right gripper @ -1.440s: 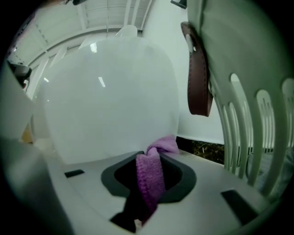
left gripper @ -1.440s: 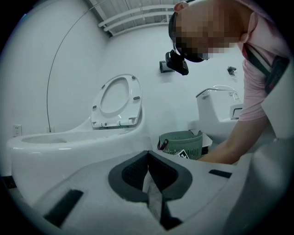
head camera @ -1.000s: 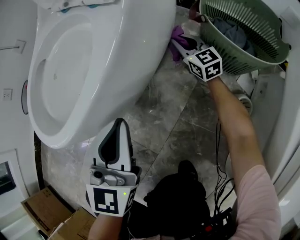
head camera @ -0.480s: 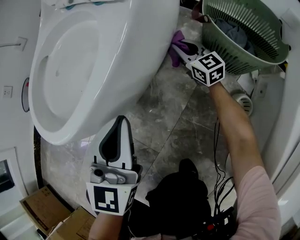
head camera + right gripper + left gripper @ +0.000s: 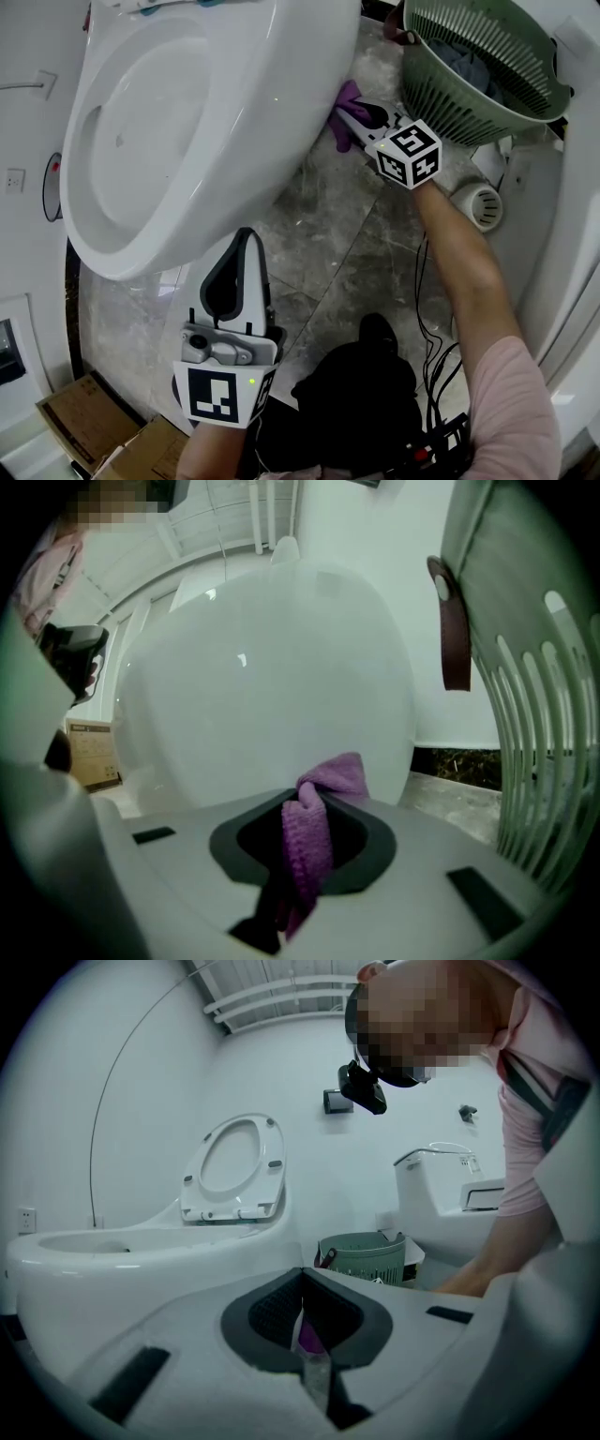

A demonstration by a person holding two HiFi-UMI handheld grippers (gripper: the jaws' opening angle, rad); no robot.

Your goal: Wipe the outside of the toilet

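Observation:
The white toilet [image 5: 216, 103] fills the upper left of the head view, its bowl side facing me. A purple cloth [image 5: 341, 105] is pressed against the lower side of the bowl, and my right gripper [image 5: 352, 114] is shut on it. In the right gripper view the cloth [image 5: 314, 827] bunches out between the jaws right against the bowl wall [image 5: 272, 686]. My left gripper [image 5: 246, 236] hangs low over the floor below the bowl's front, jaws together, touching nothing. The left gripper view shows the left gripper [image 5: 301, 1273] closed, with only a thin purple sliver in the gap.
A green slatted laundry basket [image 5: 487, 66] with clothes stands close to the right of my right gripper. A white round fitting [image 5: 476, 206] and cables [image 5: 433, 309] lie on the marble floor. Cardboard boxes [image 5: 84, 417] sit at the lower left. A second toilet [image 5: 450, 1204] stands behind.
My right gripper has slid the purple cloth a little down and forward along the bowl's side. The left gripper has stayed where it was.

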